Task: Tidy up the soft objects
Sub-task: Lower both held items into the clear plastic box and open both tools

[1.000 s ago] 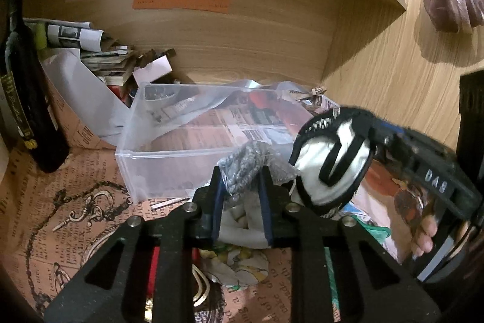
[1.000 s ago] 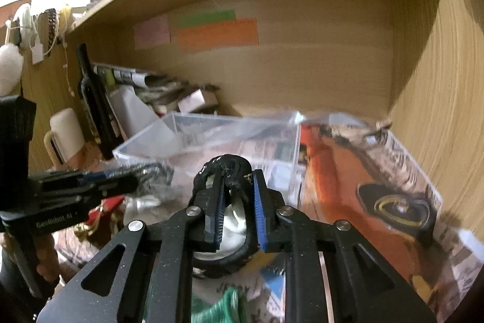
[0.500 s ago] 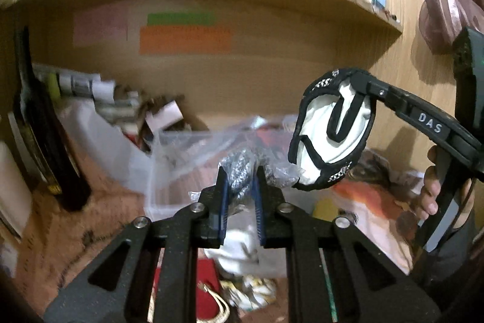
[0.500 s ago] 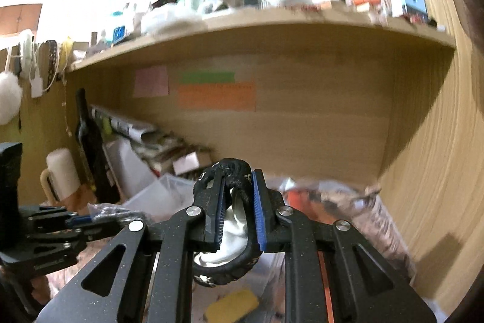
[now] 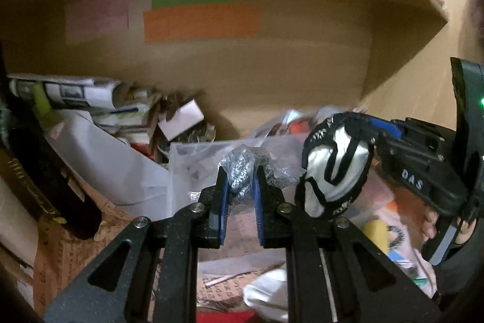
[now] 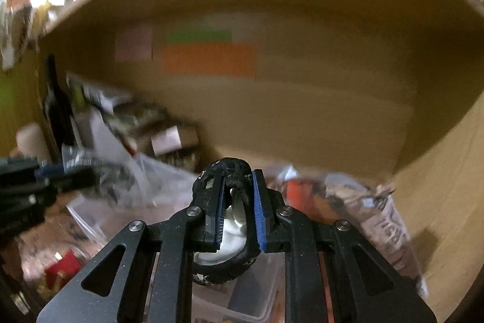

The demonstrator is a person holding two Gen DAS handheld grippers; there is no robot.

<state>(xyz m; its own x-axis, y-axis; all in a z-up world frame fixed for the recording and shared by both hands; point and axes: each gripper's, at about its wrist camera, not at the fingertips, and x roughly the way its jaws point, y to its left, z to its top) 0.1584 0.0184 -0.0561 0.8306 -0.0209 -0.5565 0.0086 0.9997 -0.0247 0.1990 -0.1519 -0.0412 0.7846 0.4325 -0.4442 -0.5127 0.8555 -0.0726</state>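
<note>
- Two grippers are up in front of a wooden alcove, each with its blue-padded fingers closed on something soft.
- Readable writing is scarce: white letters "DAS" sit on the black body of the right gripper [image 5: 370,130] where it shows in the left wrist view; the print on the papers below is too blurred to read.
- Three coloured notes [image 5: 202,23] are stuck on the back wall, pink, green and orange; any writing on them cannot be made out.
- The left gripper [image 5: 240,186] pinches a bundle [image 5: 240,171] of grey-and-white speckled fabric wrapped in crinkly clear plastic; the bundle bulges above the fingertips.
- The right gripper [image 6: 239,196] clamps a pouch [image 6: 225,235] of shiny white cloth edged with a thick black braided band, with black straps across its face.
- In the left wrist view the pouch [image 5: 334,171] hangs in the air just to the right of the bundle, above a clear plastic bin [image 5: 193,168].
- A dark bottle [image 5: 39,171] stands at the left, beside rolled papers [image 5: 78,93] and stacked clutter.
- Both views are motion-blurred.
</note>
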